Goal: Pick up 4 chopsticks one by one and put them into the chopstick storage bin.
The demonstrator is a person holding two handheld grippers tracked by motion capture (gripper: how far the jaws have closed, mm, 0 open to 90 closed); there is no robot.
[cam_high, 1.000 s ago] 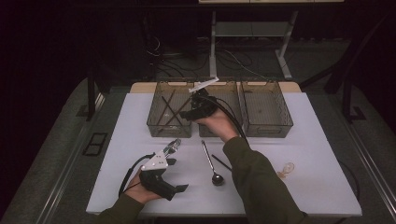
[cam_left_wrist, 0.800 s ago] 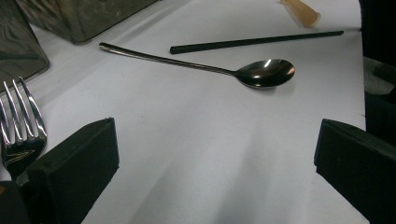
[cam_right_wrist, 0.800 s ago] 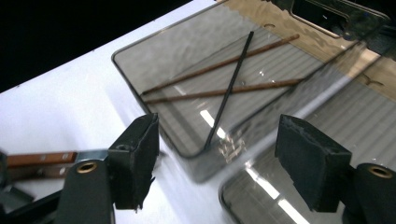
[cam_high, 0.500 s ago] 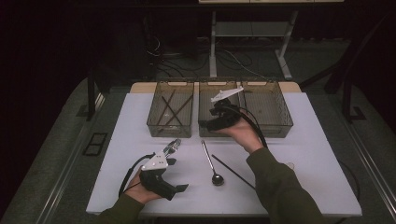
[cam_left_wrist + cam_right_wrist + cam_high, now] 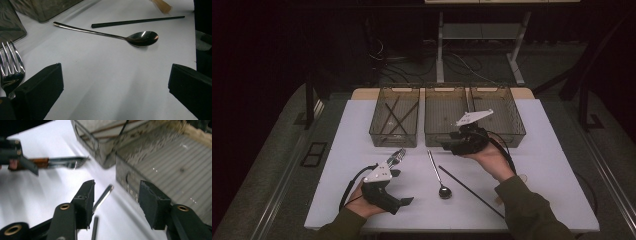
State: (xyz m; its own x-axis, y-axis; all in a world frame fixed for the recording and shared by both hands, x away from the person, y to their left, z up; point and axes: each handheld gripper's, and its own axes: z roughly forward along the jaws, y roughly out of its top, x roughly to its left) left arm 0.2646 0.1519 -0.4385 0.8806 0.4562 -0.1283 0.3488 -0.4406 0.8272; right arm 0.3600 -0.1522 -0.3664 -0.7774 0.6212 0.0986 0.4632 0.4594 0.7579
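Hovering right gripper (image 5: 446, 146): held centre frame by smoky bins (image 5: 447, 117); jaws apart, just closing, nothing between.
Left gripper (image 5: 404, 201): lower left, jaws wide, empty.
Spoon (image 5: 438, 172): slim polished metal.
Chopstick (image 5: 472, 185): thin, black.

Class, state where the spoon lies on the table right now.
In the high view, the spoon lies on the white table in front of the middle bin, just left of the black chopstick.

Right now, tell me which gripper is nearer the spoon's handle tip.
Right. The right gripper hangs open just beyond the spoon handle tip; the left gripper sits off to the bowl's side, farther away.
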